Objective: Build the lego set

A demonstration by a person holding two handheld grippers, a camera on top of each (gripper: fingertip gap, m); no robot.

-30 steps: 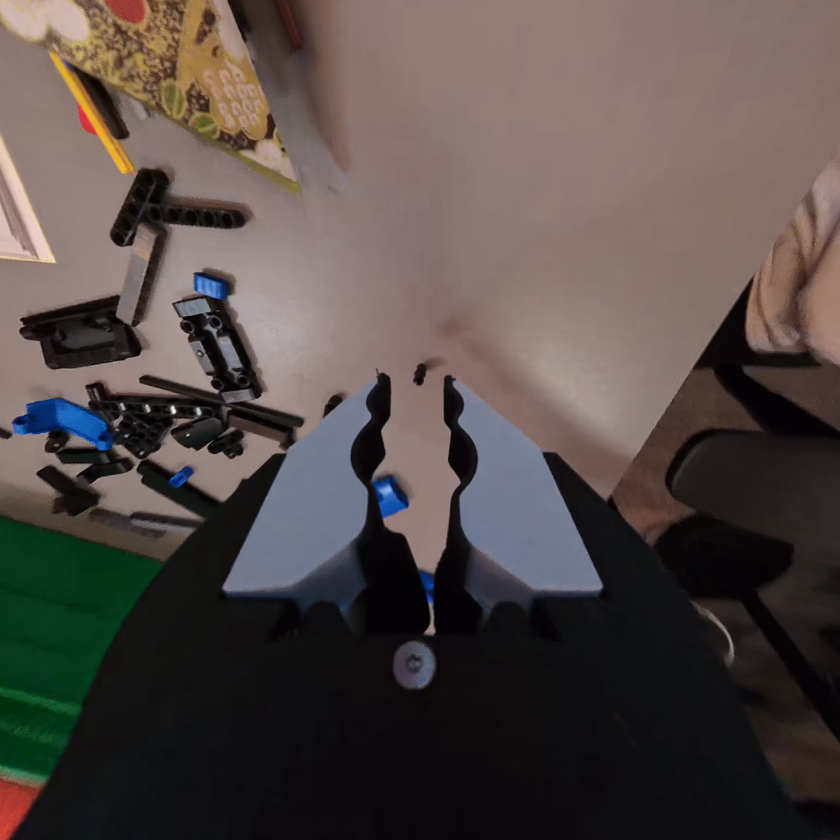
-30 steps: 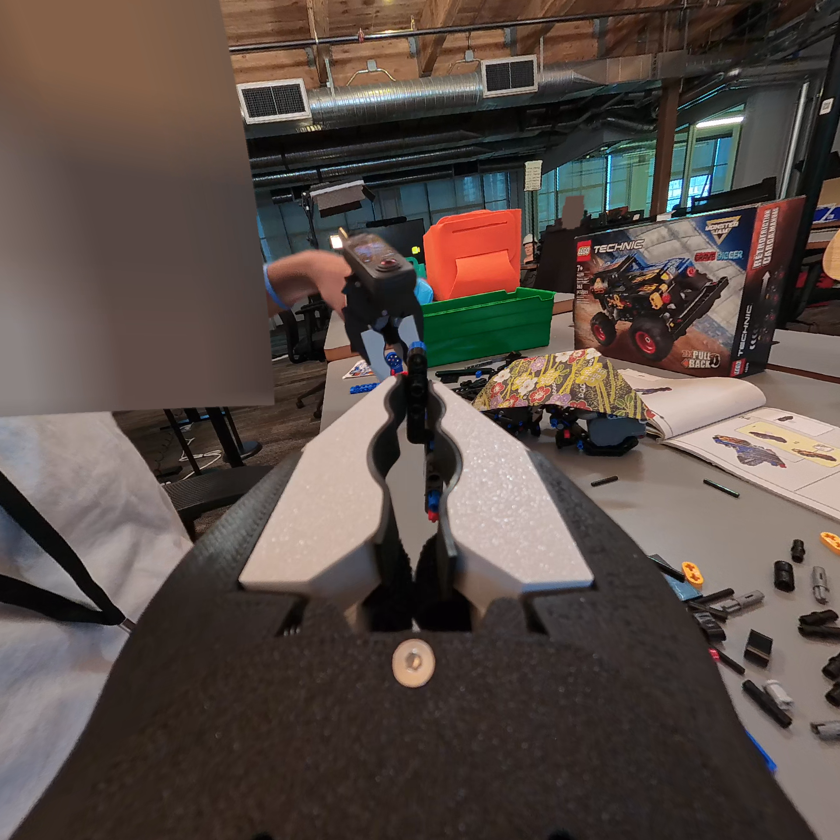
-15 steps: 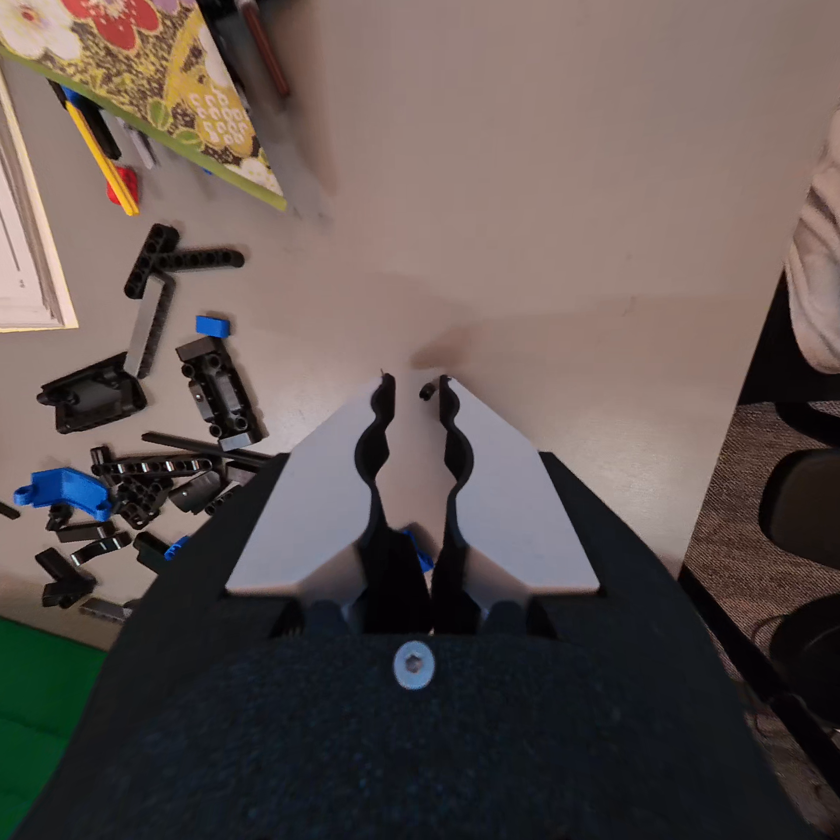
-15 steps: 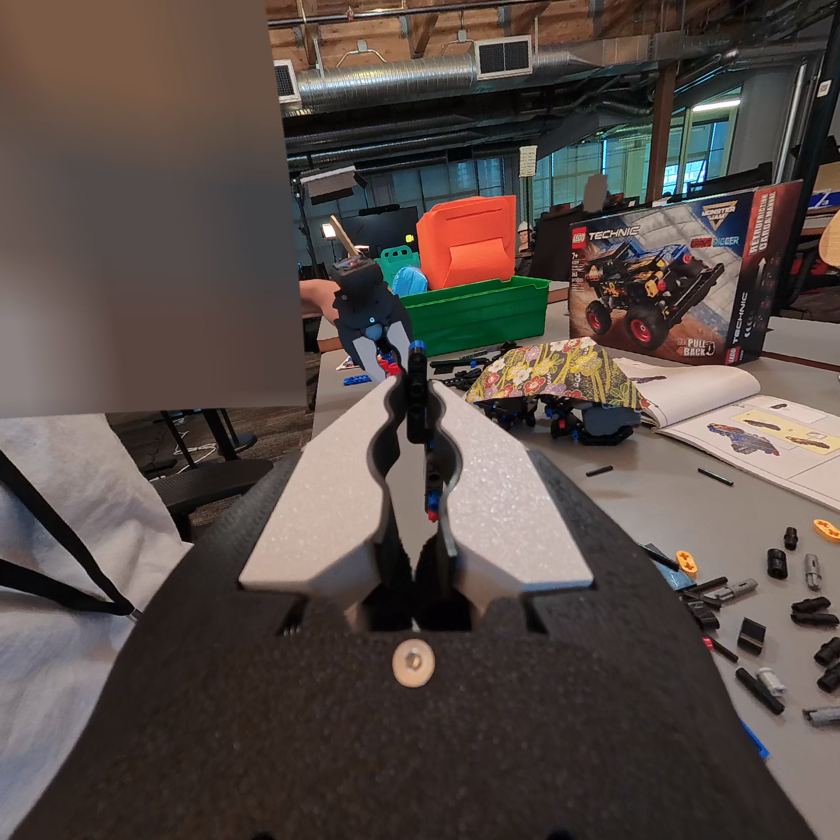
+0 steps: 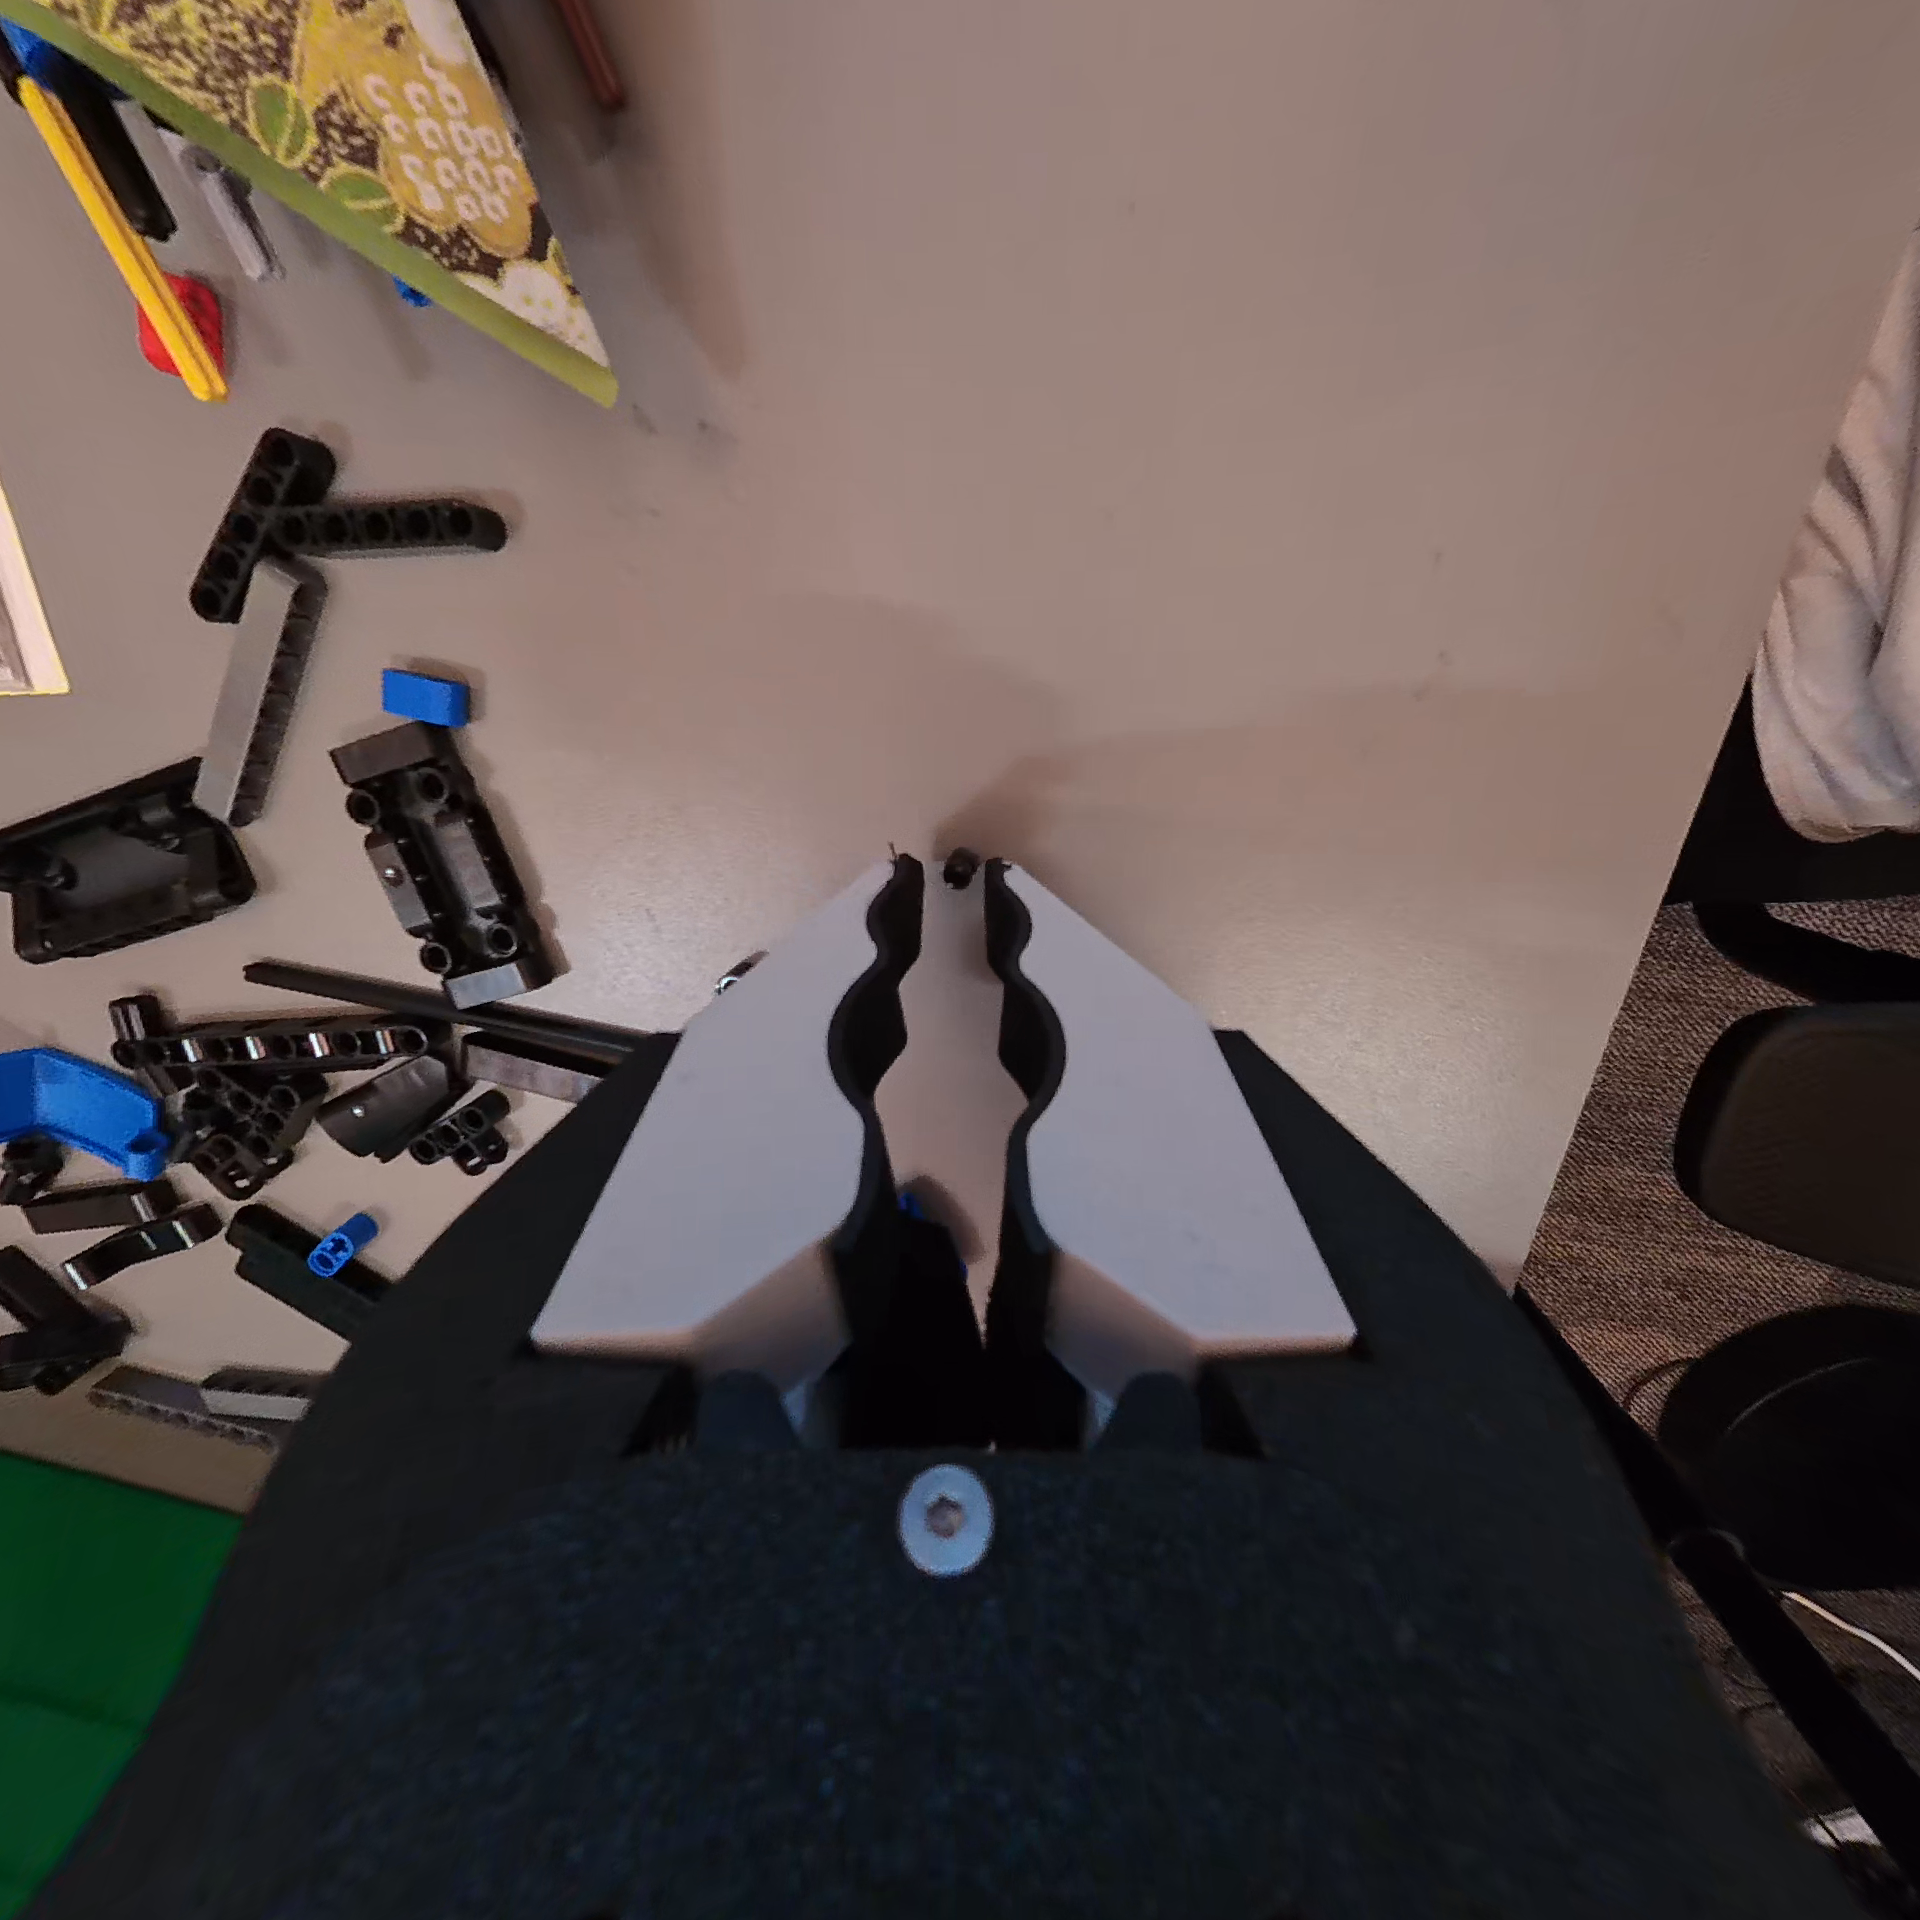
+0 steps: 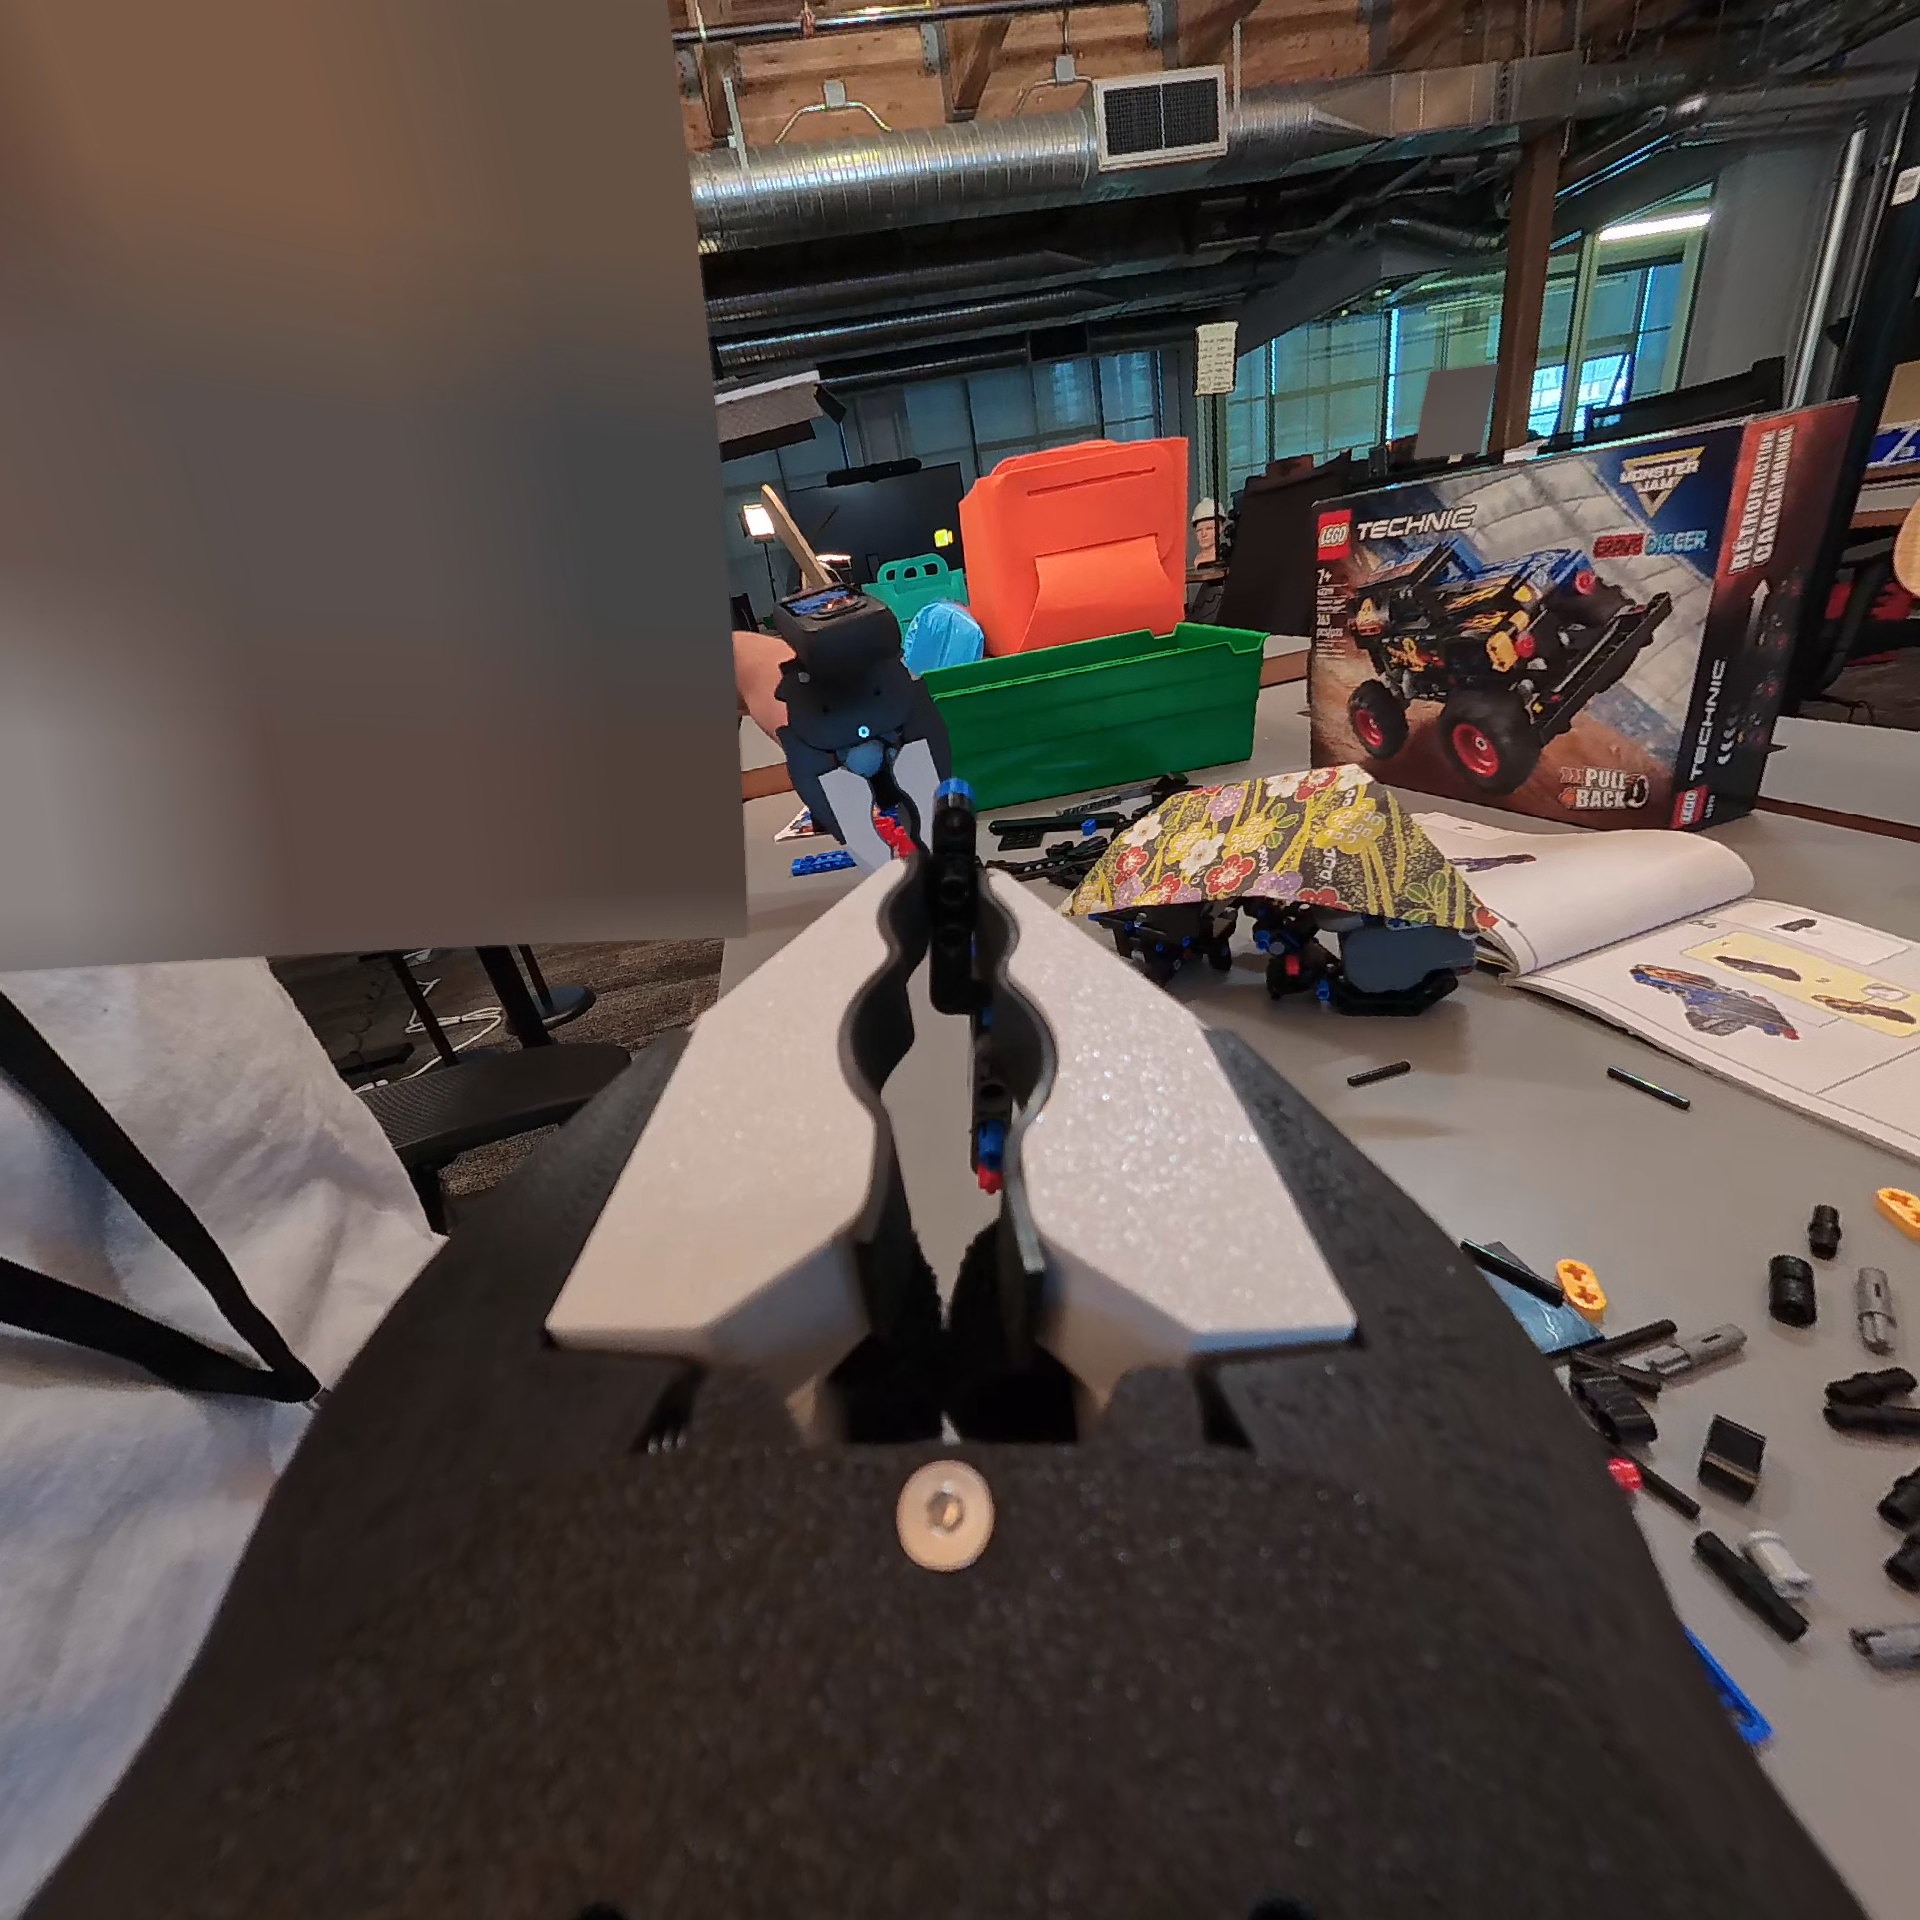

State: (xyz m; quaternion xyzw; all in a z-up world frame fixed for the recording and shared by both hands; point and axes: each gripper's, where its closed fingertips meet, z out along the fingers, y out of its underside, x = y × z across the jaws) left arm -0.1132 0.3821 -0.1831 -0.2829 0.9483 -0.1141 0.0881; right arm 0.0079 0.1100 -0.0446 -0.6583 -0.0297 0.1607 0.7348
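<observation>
Two grippers are in play. The left gripper (image 5: pixel 951 878) points down at the counter (image 5: pixel 1195 436), jaws narrowly parted with nothing between them, and a tiny black pin (image 5: pixel 957 865) sits on the surface right at the gap between the tips, centre of the left wrist frame. Whether a tip touches it cannot be told. Loose parts crowd the left side of that frame: a black T-shaped beam (image 5: pixel 312 525), a grey beam (image 5: pixel 265 696), a small blue piece (image 5: pixel 424 694), a black frame block (image 5: pixel 447 862) and a blue curved part (image 5: pixel 73 1112).

Over in the right wrist frame, the right gripper (image 6: pixel 948 883) is clamped on a thin black beam assembly (image 6: pixel 954 914) with a blue pin on top, held upright at centre. Behind it, upper middle, the left gripper shows again, tilted down to the counter. A patterned cloth (image 6: pixel 1278 842) drapes the part-built truck (image 6: pixel 1340 961), with the open manual (image 6: pixel 1704 977), the set's box (image 6: pixel 1558 623) and a green bin (image 6: pixel 1091 717) beyond.

The step looks like picking up that pin, presumably to fit into the held assembly. To do it well, the tips should straddle the pin squarely, low to the counter, and close gently so it does not squirt away. The right side should hold level and not move.
</observation>
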